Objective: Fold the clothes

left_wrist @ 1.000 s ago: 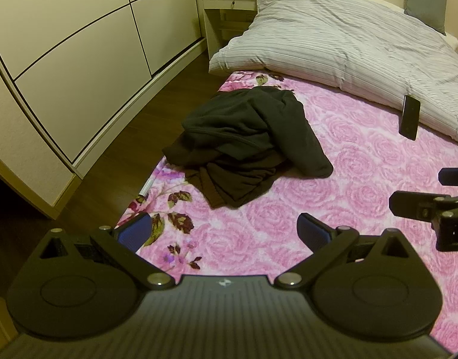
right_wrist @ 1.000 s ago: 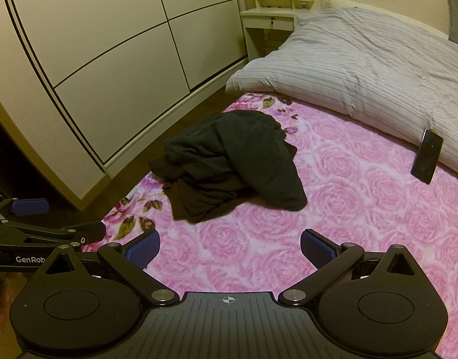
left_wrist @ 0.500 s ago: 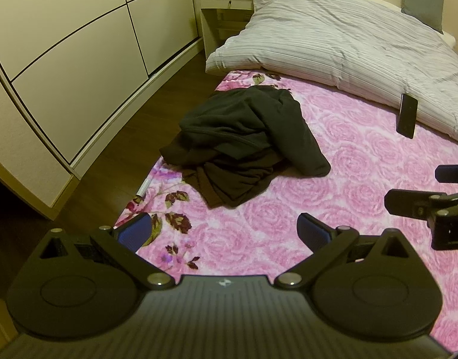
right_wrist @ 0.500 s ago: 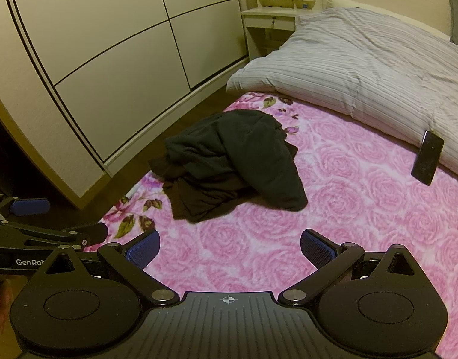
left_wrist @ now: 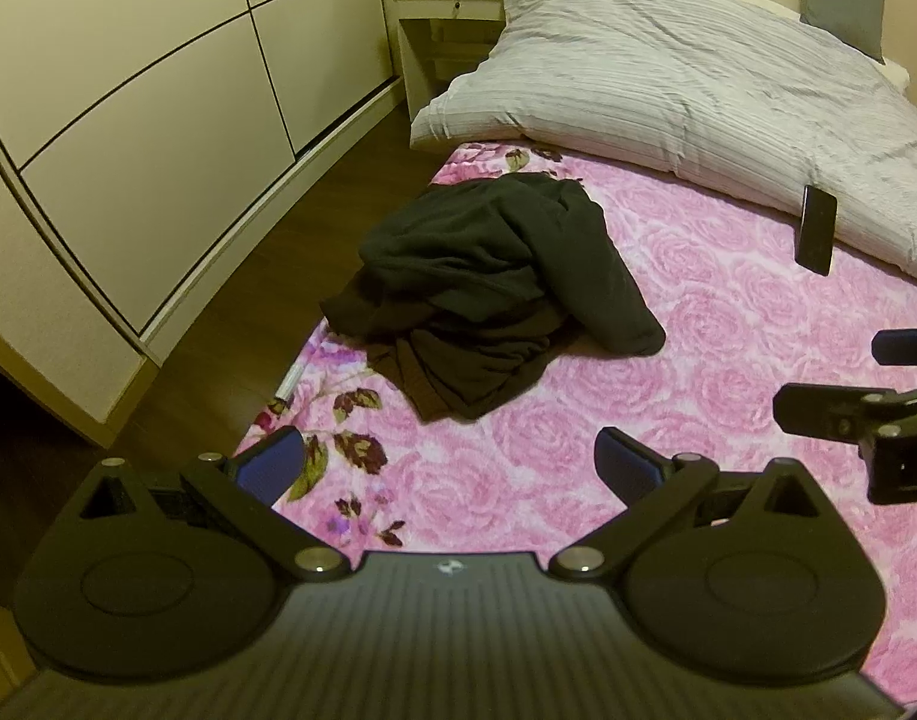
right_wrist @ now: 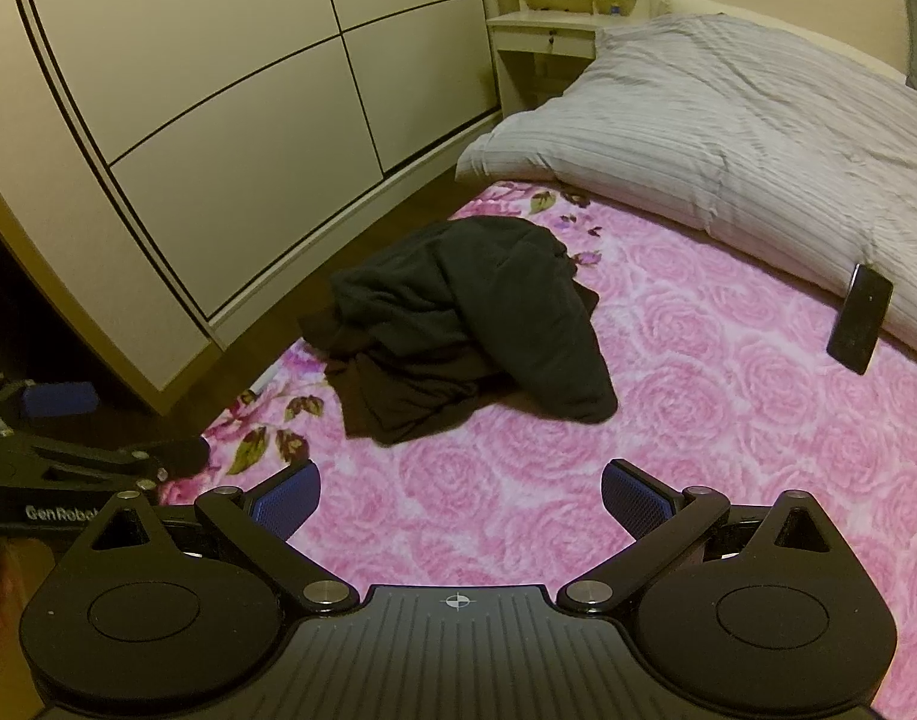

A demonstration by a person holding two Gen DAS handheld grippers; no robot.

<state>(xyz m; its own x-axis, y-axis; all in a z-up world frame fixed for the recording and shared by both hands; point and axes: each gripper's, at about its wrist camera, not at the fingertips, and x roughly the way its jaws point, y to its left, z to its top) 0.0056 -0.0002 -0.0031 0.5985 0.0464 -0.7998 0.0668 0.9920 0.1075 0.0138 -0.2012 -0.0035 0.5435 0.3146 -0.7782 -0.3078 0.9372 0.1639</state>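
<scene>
A crumpled dark garment (left_wrist: 488, 288) lies in a heap on the pink rose-patterned blanket (left_wrist: 728, 324), near the bed's left edge; it also shows in the right wrist view (right_wrist: 464, 324). My left gripper (left_wrist: 449, 465) is open and empty, hovering above the blanket short of the heap. My right gripper (right_wrist: 461, 495) is open and empty, also short of the heap. The right gripper shows at the right edge of the left wrist view (left_wrist: 866, 384). The left gripper shows at the left edge of the right wrist view (right_wrist: 86, 426).
A black phone (left_wrist: 816, 229) lies on the blanket by a grey striped duvet (left_wrist: 668, 78) at the back. A wardrobe (left_wrist: 128, 90) stands left across a strip of dark floor (left_wrist: 266, 276). A cream nightstand (left_wrist: 452, 6) is beyond.
Both grippers have drifted slightly; the garment heap sits a little higher and closer in the views. Both stay open.
</scene>
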